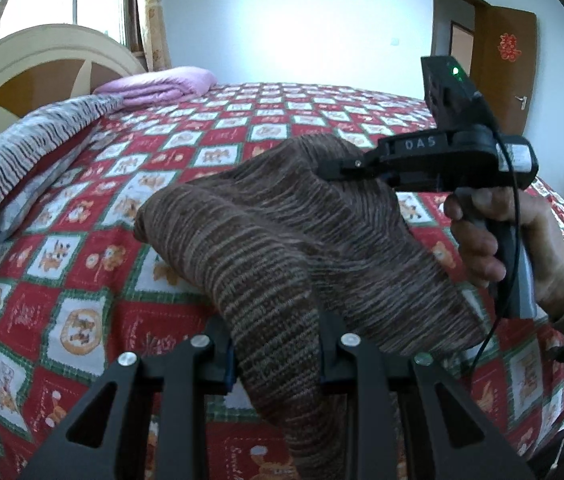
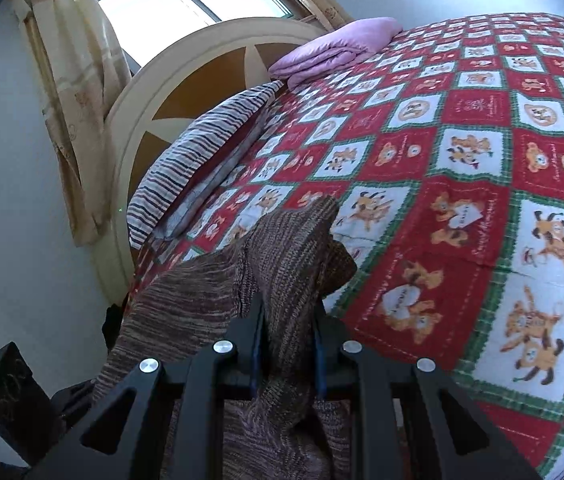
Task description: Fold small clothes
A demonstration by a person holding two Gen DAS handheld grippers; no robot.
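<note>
Held aloft over the red patchwork bedspread (image 1: 94,280), a brown striped knit garment (image 1: 266,248), clamped at one edge in the left gripper (image 1: 278,356) and another in the right gripper (image 2: 287,344), bunched, seemingly not yet laid flat or folded.

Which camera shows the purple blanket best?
The right wrist view: the purple blanket lies folded by the headboard, big and clear. The left wrist view shows it too, only smaller and farther off.
</note>
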